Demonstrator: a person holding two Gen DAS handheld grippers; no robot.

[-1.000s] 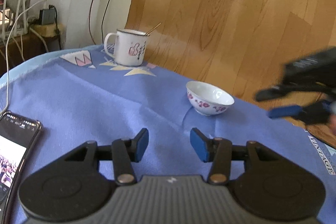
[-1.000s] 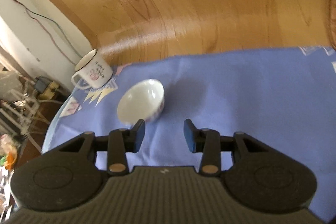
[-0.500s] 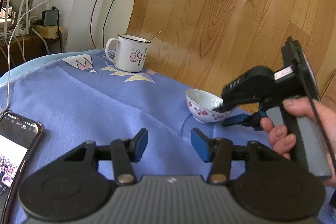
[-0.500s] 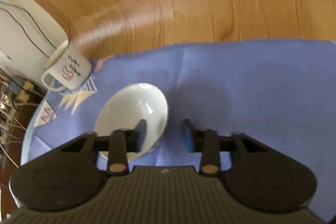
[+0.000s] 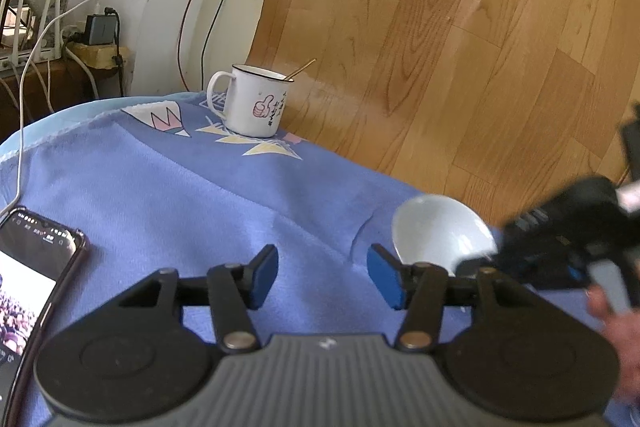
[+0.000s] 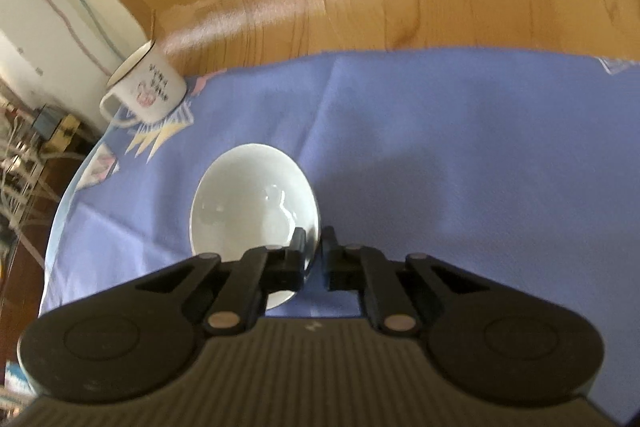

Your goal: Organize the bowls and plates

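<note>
A white bowl [image 6: 252, 203] is gripped by the right gripper [image 6: 314, 247], whose jaws are closed tight on the near right part of the rim, one finger inside the bowl and the other outside it. In the left wrist view the bowl [image 5: 440, 231] is seen tilted, its inside turned toward the camera, with the right gripper [image 5: 476, 263] clamped on its lower right edge; this part of the view is blurred. Whether the bowl's base is touching the cloth [image 5: 200, 211] cannot be told. The bowl is placed over the right half of the blue cloth, just ahead and to the right of the left gripper [image 5: 322, 277].

The left gripper's jaws are opening and are held partly apart, with nothing between them but bare cloth. Its blue pads [image 5: 264, 275] are seen above the cloth, apart from the bowl.

A white mug [image 5: 254, 103] with a thumbs-up picture is set upright at the far edge of the cloth, well apart from the bowl, and a thin stick is leaned inside it. A phone [image 5: 28, 279] with a lit screen is laid at the left edge of the cloth, with a white cable run to it. The fingers of a hand [image 5: 616, 319] are seen on the right gripper's handle at the right edge. A wooden floor [image 5: 440, 47] is seen beyond the table.
</note>
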